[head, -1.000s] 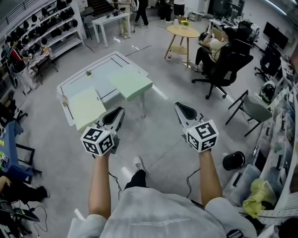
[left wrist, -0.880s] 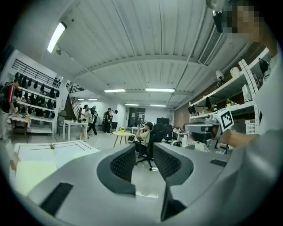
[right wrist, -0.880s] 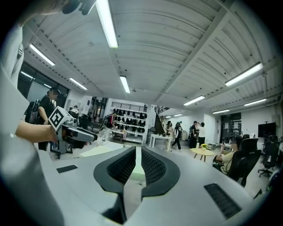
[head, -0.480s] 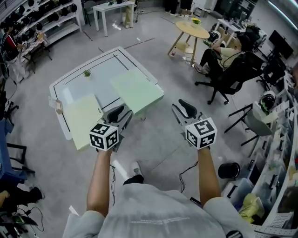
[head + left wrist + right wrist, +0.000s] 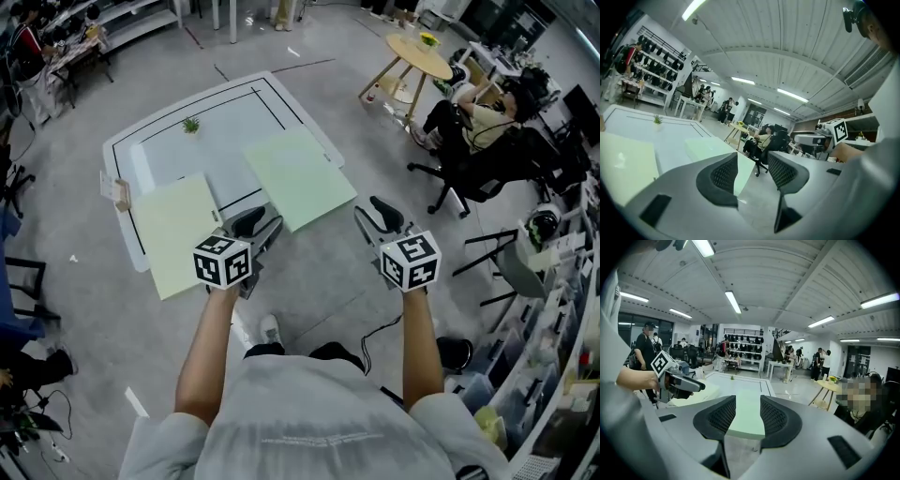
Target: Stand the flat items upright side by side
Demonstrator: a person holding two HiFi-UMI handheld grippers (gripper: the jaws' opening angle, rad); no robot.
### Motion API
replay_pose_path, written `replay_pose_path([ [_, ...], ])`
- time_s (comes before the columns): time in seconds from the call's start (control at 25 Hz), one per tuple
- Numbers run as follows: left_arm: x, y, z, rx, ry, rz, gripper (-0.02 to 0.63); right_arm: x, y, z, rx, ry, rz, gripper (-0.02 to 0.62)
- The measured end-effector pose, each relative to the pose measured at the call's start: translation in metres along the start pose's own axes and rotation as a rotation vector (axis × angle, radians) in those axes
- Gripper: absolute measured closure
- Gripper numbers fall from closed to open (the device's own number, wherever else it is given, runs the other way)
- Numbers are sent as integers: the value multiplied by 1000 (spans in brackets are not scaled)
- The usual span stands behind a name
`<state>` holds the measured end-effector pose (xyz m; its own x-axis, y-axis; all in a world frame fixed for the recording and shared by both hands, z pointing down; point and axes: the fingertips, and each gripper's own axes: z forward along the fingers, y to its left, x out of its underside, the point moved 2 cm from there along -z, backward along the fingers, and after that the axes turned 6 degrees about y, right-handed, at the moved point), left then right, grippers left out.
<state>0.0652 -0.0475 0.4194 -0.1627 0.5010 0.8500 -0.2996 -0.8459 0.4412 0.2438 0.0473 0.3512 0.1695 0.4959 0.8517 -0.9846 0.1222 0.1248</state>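
Two pale green flat boards lie on the white table (image 5: 150,159), each overhanging its near edge: the left board (image 5: 173,234) (image 5: 623,159) and the right board (image 5: 298,176) (image 5: 710,147) (image 5: 746,408). My left gripper (image 5: 258,225) (image 5: 752,168) hovers at the near edge between the two boards. To the right of the table, my right gripper (image 5: 375,217) (image 5: 743,420) hangs over the floor, pointing at the right board's near end. The jaws of both have just been opening, and both are open with nothing between them.
A small green plant (image 5: 191,125) stands at the table's far side, and a small tan item (image 5: 119,192) sits at its left edge. A round wooden table (image 5: 419,47) and a person in an office chair (image 5: 487,122) are to the right. Shelving lines the right wall.
Both grippers have come forward and down to the table's near edge. Their jaws went from shut to open. The table now sits closer in the head view.
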Motion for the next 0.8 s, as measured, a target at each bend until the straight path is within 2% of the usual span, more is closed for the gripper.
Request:
replay_pose_path([
  [0.24,21,30,12,-18,16,-190,361,11,-12,47,-70,61,-12,389],
  [0.44,32,45,39,-11,24,-317,329,17,-40,93,-145,71,39,344],
  [0.6,48,60,68,-31,38,-416,287,32,-62,134,-254,119,88,323],
  [0.8,78,78,112,-92,65,-501,258,60,-92,185,-389,201,33,260],
])
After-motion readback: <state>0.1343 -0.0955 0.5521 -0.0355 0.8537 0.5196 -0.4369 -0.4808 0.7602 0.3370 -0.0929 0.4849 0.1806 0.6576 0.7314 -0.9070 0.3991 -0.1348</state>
